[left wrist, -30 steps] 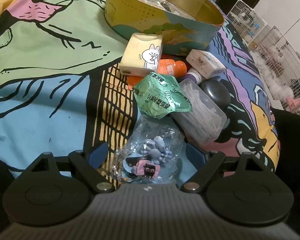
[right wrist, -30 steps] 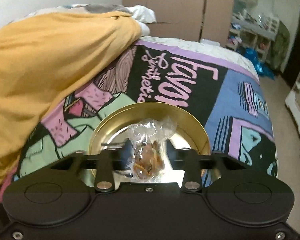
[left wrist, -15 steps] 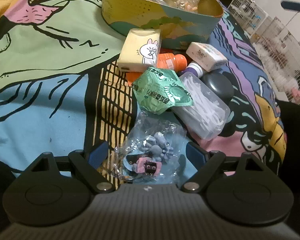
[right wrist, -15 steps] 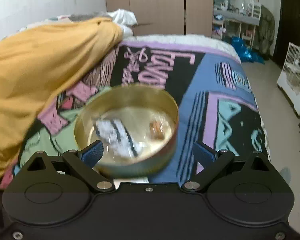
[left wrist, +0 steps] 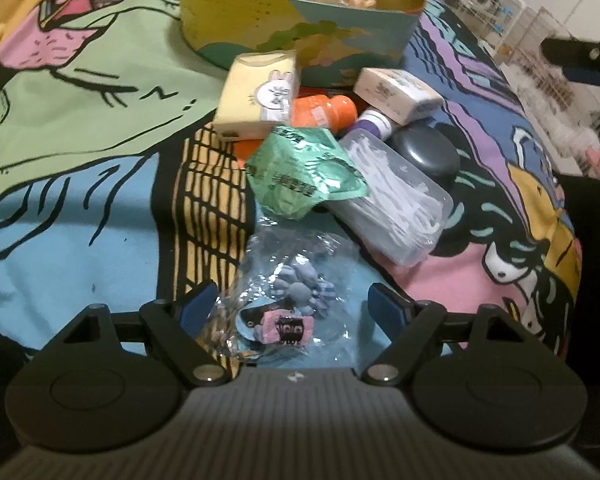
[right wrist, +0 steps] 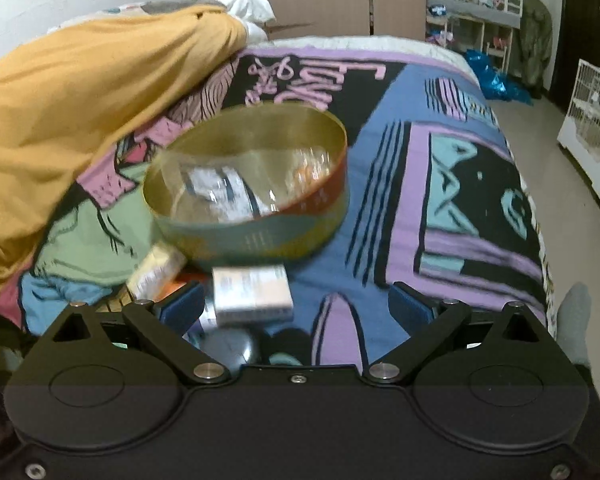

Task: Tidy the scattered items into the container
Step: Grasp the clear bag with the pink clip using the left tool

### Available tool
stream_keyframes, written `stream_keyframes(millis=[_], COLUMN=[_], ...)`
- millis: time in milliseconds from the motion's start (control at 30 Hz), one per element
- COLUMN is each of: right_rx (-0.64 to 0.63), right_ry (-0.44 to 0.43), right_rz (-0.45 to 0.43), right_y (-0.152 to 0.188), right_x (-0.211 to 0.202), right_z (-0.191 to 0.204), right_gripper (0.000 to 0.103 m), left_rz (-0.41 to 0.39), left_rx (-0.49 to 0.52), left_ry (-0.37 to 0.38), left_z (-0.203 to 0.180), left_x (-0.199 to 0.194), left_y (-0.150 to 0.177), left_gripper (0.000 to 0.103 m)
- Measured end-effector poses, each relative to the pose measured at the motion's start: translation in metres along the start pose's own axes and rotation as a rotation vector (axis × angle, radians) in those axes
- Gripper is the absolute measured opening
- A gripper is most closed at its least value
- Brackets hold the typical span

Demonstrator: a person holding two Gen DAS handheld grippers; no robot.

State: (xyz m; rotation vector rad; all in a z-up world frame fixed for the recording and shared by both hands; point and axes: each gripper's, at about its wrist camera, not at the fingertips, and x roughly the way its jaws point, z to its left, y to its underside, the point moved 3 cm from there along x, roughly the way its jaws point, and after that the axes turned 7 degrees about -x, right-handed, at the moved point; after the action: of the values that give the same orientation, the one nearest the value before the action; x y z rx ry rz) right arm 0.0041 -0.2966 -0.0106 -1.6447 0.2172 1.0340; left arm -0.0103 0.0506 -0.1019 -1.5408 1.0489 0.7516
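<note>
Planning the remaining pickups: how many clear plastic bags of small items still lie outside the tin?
1. The clear bag lies on the bedspread between the left gripper fingers; others may hide under the pile.

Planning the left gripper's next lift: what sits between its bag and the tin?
In the left wrist view, a green packet, then a cream bunny box and orange bottle, lie between clear bag and tin.
</note>
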Motion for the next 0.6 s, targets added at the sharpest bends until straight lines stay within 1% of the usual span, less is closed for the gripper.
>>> stream_keyframes(millis=[67, 100, 200, 300, 333, 367, 433, 533, 600], right_rx=[0.003, 0.008, 0.056, 0.092, 0.105, 0.114, 0.133, 0.178, 0.182], right_ry=[0.001, 0.0, -0.012, -0.011, -0.015, -0.019, -0.025, -0.05, -0.058], right_rz=[0.023, 0.029, 0.031, 0.029, 0.035, 0.039, 0.037, 0.019, 0.0], right_y=[0.013, 0.017, 0.029, 0.036, 0.041, 0.044, 0.05, 0.054, 0.053], right_x=[0.006, 0.008, 0.011, 0.014, 0.017, 0.019, 0.021, 0.022, 0.021], right_z=[-0.002, -0.004, -0.014, -0.026, -0.03, -0.033, -0.038, -0.044, -0.044], right_gripper=[0.099, 0.098, 0.099, 0.099, 0.099, 0.098, 0.099, 0.099, 0.099], left_rz=[0.008, 0.011, 0.005, 0.003, 0.004, 0.005, 0.003, -0.003, -0.003], left_rx=[0.03, 0.042, 0.035, 0.02, 0.018, 0.015, 0.017, 0.035, 0.038], left_ry=[-0.015, -0.023, -0.035, -0.047, -0.05, -0.055, -0.061, -0.074, -0.078], left_z=[-0.005, -0.007, -0.007, -0.004, -0.003, -0.003, -0.003, -0.006, -0.007], left_x=[0.003, 0.004, 0.004, 0.004, 0.004, 0.003, 0.003, 0.002, 0.001], left_y=[0.002, 0.002, 0.002, 0.002, 0.001, 0.001, 0.001, 0.001, 0.001], left_gripper=[0.078, 0.076, 0.067, 0.055, 0.046, 0.041, 0.036, 0.033, 0.032])
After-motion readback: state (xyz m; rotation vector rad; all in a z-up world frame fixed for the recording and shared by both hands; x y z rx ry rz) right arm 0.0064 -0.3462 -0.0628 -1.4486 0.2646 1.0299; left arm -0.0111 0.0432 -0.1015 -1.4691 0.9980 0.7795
